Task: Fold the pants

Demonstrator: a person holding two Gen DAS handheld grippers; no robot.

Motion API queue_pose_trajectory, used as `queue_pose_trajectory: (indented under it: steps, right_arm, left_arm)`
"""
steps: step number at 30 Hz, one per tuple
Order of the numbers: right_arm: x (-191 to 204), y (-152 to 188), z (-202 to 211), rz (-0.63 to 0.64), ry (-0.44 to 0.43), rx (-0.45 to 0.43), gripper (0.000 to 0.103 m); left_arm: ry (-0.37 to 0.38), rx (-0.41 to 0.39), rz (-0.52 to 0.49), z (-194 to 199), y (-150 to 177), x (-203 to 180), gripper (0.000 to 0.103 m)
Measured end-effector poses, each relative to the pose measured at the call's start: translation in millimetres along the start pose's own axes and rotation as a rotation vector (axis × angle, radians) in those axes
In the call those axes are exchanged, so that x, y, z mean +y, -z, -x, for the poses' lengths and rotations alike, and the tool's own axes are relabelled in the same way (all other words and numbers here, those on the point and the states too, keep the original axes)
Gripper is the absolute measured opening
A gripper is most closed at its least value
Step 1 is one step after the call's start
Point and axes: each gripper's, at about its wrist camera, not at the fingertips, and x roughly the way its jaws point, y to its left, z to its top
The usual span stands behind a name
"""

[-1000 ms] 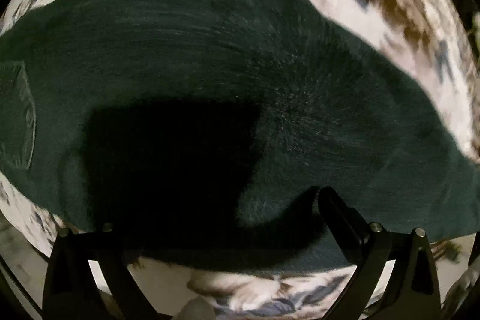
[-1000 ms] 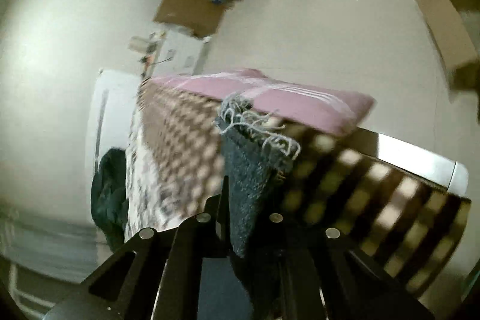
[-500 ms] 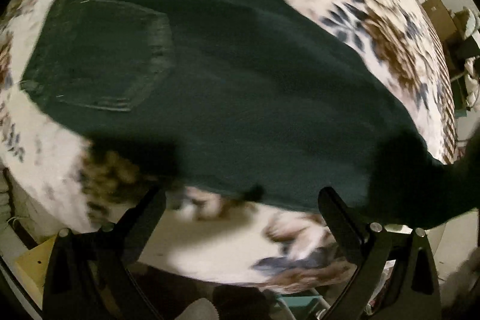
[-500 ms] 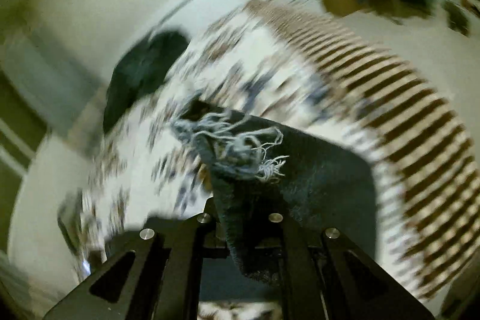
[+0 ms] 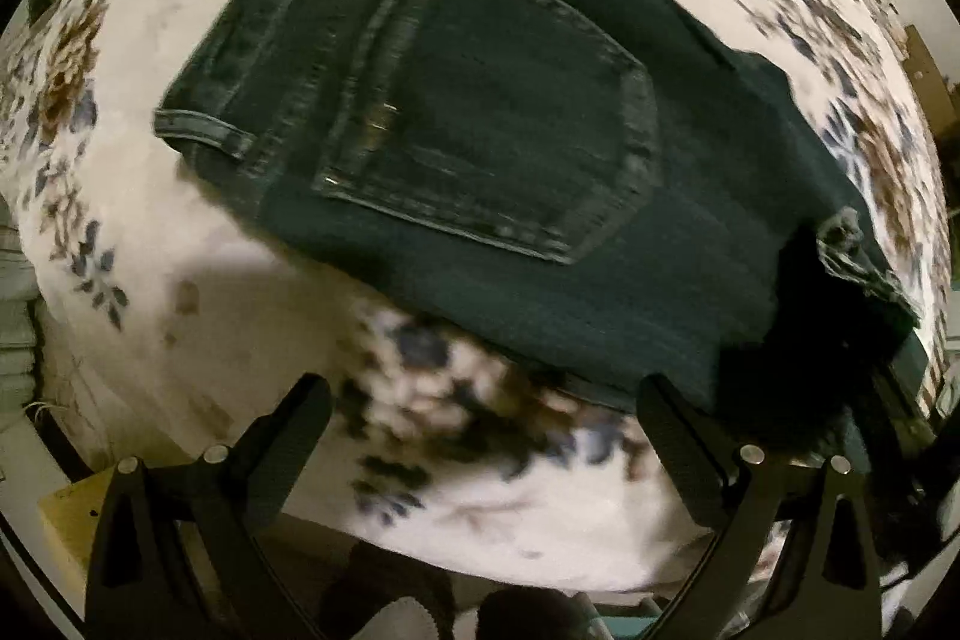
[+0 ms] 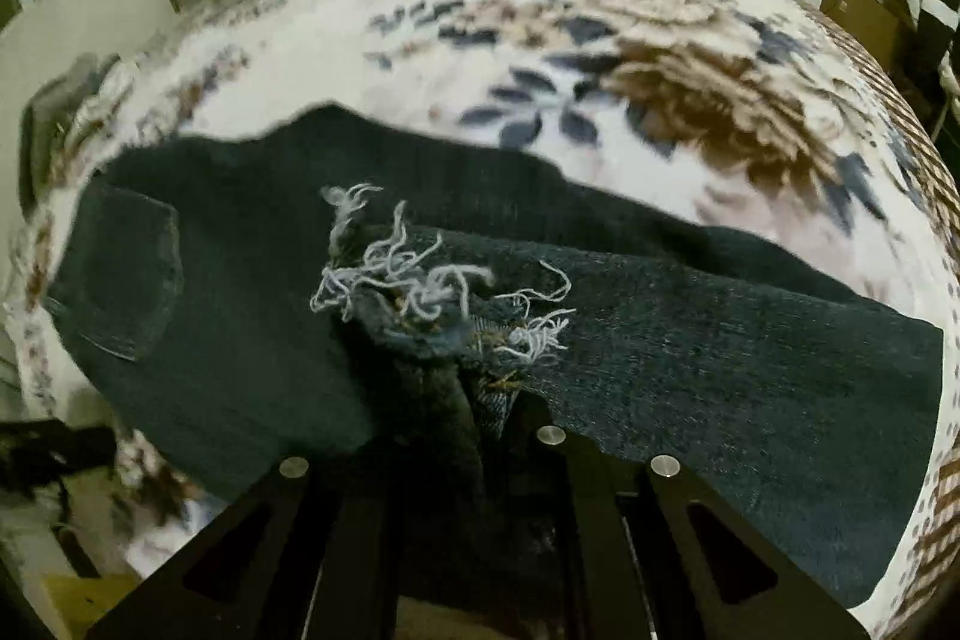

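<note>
Dark jeans [image 5: 492,148] lie flat on the flowered blanket [image 6: 600,40], back pocket [image 5: 480,112] up, waistband toward the blanket's far edge; the right gripper [image 6: 474,400] is clamped on the frayed hem [image 6: 420,292], leg doubled over the seat, while the left gripper [image 5: 480,400] hovers spread apart and empty above bare blanket just off the jeans' near edge. Risk, judging: the thin frayed hem slips out, or the carried leg lands crooked. Plenty of open blanket beyond; bed edge close below the left gripper.

Right gripper [image 6: 474,394] fingertips hidden under the frayed pants hem [image 6: 420,292]
</note>
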Motion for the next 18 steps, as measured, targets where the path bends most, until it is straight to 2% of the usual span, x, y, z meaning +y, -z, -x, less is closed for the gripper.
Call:
queue_pose_trajectory:
  steps: [3, 4, 5, 6, 7, 9, 12, 14, 16, 18]
  right_arm:
    - [-1.0, -7.1, -0.6, -0.024, -0.004, 0.047, 0.011]
    - [-2.9, -10.5, 1.6, -0.043, -0.023, 0.070, 0.019]
    - [-4.7, -14.0, 6.5, -0.067, -0.054, 0.097, 0.036]
    - [-6.3, -17.0, 9.0, -0.087, -0.075, 0.119, 0.047]
    - [-7.4, -18.9, 12.9, -0.112, -0.103, 0.131, 0.063]
    - [-8.9, -22.0, 24.9, -0.161, -0.143, 0.124, 0.067]
    - [-12.4, -25.8, 40.9, -0.224, -0.182, 0.111, 0.082]
    - [-16.7, -26.9, 48.5, -0.260, -0.175, 0.108, 0.084]
    - [-23.0, -24.9, 50.4, -0.295, -0.163, 0.112, 0.084]
    - [-30.7, -20.7, 45.4, -0.331, -0.154, 0.138, 0.085]
  left_arm:
    - [-0.008, -0.016, 0.001, 2.1, -7.5, 6.4, 0.103]
    - [-0.012, -0.023, -0.003, 2.9, -9.5, 6.8, 0.103]
    - [-0.014, -0.031, -0.008, 4.8, -12.3, 10.2, 0.103]
    - [-0.015, -0.036, -0.009, 6.2, -15.0, 13.1, 0.103]
    - [-0.014, -0.040, -0.006, 7.3, -19.0, 15.1, 0.103]
    - [-0.004, -0.047, 0.015, 8.2, -26.2, 22.6, 0.103]
    - [0.028, -0.090, 0.106, 11.9, -40.5, 55.3, 0.103]
    - [0.068, -0.108, 0.204, 8.1, -46.5, 80.5, 0.103]
    - [0.132, -0.106, 0.357, -4.9, -49.9, 110.2, 0.103]
    - [0.193, -0.141, 0.484, -15.5, -47.2, 121.7, 0.103]
